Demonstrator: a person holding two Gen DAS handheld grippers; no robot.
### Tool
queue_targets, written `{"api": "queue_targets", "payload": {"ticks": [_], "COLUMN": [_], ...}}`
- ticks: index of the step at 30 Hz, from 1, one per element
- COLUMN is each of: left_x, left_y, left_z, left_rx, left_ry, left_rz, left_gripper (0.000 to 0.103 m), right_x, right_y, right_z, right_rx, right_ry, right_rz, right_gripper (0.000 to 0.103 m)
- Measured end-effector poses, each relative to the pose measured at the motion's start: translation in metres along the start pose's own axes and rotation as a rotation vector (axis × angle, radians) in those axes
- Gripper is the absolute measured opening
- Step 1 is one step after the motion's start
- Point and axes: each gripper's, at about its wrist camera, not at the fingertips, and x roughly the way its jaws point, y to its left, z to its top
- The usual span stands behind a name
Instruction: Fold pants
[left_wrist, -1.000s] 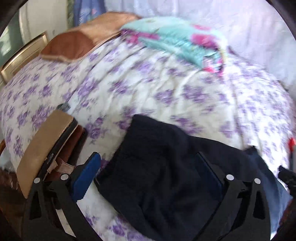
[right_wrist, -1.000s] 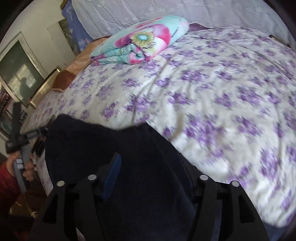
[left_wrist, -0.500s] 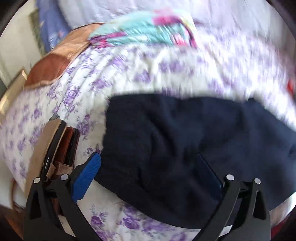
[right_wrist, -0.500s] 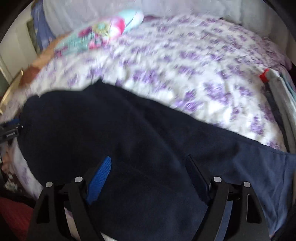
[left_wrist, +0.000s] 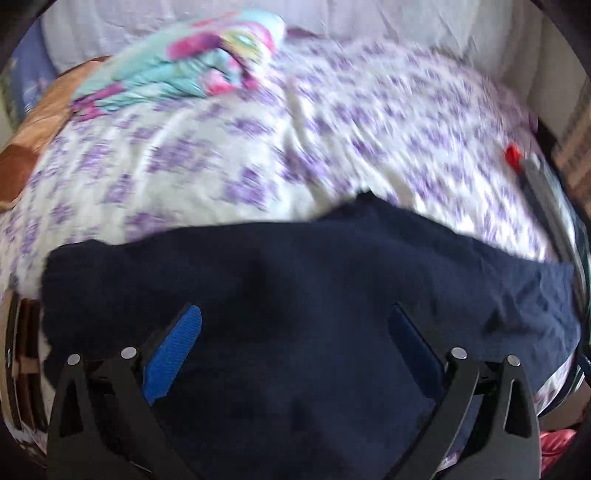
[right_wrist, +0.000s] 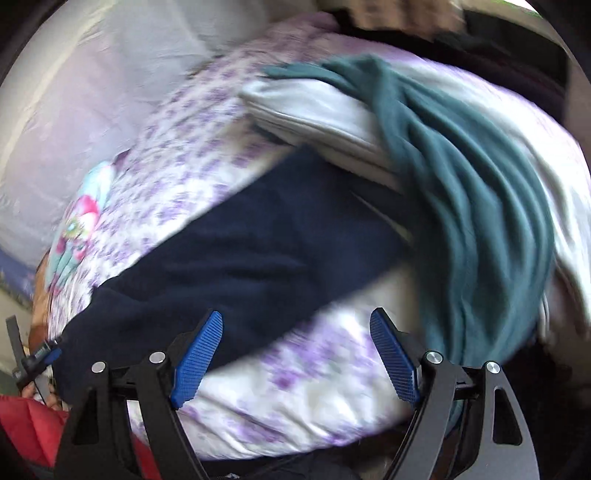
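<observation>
The navy pants (left_wrist: 303, 295) lie spread across the flowered bedsheet (left_wrist: 207, 173). The left gripper (left_wrist: 295, 332) hangs over them, jaws spread wide, nothing pinched. The right gripper (right_wrist: 295, 347) is likewise agape above bare sheet beside the pants, near a teal garment (right_wrist: 476, 206).

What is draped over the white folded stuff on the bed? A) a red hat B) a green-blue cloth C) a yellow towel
B: in the right wrist view a teal cloth lies draped across the folded white bedding, next to the dark blue pants.
</observation>
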Motion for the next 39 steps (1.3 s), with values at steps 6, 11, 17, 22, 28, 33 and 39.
{"api": "queue_targets", "payload": {"ticks": [6,11,17,22,28,33,39], "left_x": [0.016,0.014,0.014,0.016,0.014,0.003,-0.023], "left_y": [-0.017,-0.016,-0.003,0.013,0.014,0.023,0.066], "left_z": [0.002,0.0,0.0,-0.004,-0.005,-0.011,-0.031], "left_rx": [0.034,0.042,0.014,-0.044,-0.026,-0.028,-0.146], "left_ry": [0.06,0.079,0.092,0.101,0.09,0.054,0.004], "left_rz": [0.015,0.034,0.055,0.052,0.046,0.061,0.103], "left_gripper": [0.099,0.099,0.099,0.099,0.099,0.099,0.099], "right_x": [0.025,0.043,0.057,0.046,0.018,0.011,0.045], "right_y": [-0.026,-0.022,-0.014,-0.043,0.019,0.125,0.259], "right_z": [0.008,0.031,0.04,0.029,0.049,0.055,0.001], "right_rx": [0.177,0.238,0.222,0.314,0.122,-0.188,-0.608], "right_ry": [-0.035,-0.069,-0.073,-0.046,-0.107,-0.076,0.085], "right_rz": [0.109,0.183,0.141,0.166,0.183,0.267,0.421], "right_gripper": [0.082,0.082,0.072,0.023,0.018,0.018,0.018]}}
